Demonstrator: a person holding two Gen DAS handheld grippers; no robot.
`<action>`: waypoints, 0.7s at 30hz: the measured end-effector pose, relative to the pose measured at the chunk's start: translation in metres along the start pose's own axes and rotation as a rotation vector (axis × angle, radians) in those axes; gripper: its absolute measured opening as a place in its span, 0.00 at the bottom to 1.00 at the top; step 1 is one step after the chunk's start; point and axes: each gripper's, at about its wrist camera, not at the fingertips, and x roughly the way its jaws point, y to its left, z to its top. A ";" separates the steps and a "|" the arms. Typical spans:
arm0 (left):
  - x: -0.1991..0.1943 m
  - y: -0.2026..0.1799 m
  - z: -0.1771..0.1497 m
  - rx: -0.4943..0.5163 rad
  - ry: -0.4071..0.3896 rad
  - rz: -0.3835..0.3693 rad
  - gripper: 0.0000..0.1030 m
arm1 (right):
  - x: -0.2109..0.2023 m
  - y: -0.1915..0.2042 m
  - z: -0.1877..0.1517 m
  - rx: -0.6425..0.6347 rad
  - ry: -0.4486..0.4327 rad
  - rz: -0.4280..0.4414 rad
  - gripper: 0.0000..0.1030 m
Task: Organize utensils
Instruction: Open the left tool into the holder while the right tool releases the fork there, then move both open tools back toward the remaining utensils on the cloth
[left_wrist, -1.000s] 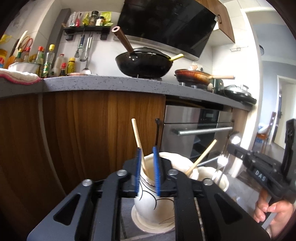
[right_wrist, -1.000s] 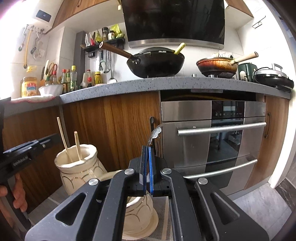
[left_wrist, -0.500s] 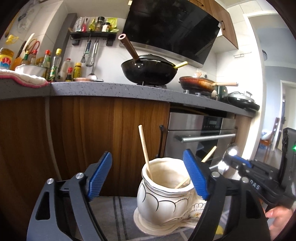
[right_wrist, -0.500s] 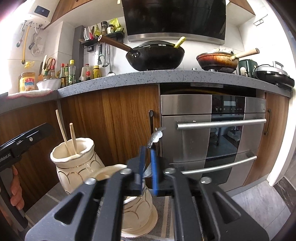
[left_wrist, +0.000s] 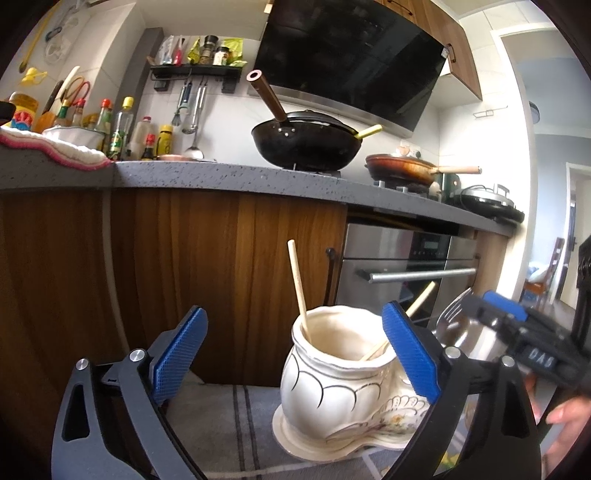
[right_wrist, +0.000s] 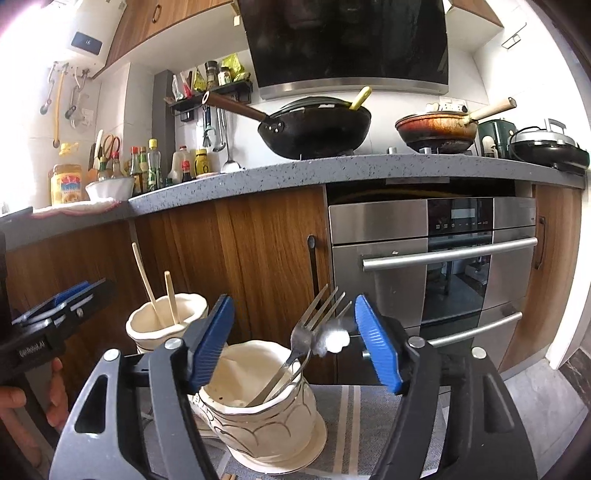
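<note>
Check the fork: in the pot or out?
In. The fork leans handle-down inside the near ceramic pot, tines up, clear of both pads.

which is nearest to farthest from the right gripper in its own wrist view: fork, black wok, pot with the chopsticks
From the right gripper, its jaws opening:
1. fork, loose between the jaws, standing in the near pot.
2. pot with the chopsticks, behind and to the left.
3. black wok, up on the counter.

chopsticks (left_wrist: 300, 286) stand in the left pot (left_wrist: 325, 384); fork (right_wrist: 295, 354) seemingly in the right pot (right_wrist: 266, 410).
</note>
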 end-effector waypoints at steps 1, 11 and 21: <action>-0.001 0.000 -0.001 0.002 0.002 0.001 0.92 | -0.002 -0.001 0.001 0.003 -0.003 -0.002 0.72; -0.019 0.001 -0.017 0.014 0.027 0.024 0.95 | -0.028 -0.004 0.000 0.029 -0.022 -0.022 0.94; -0.037 -0.003 -0.039 0.003 0.089 0.019 0.95 | -0.066 -0.024 -0.022 0.047 0.000 -0.090 0.95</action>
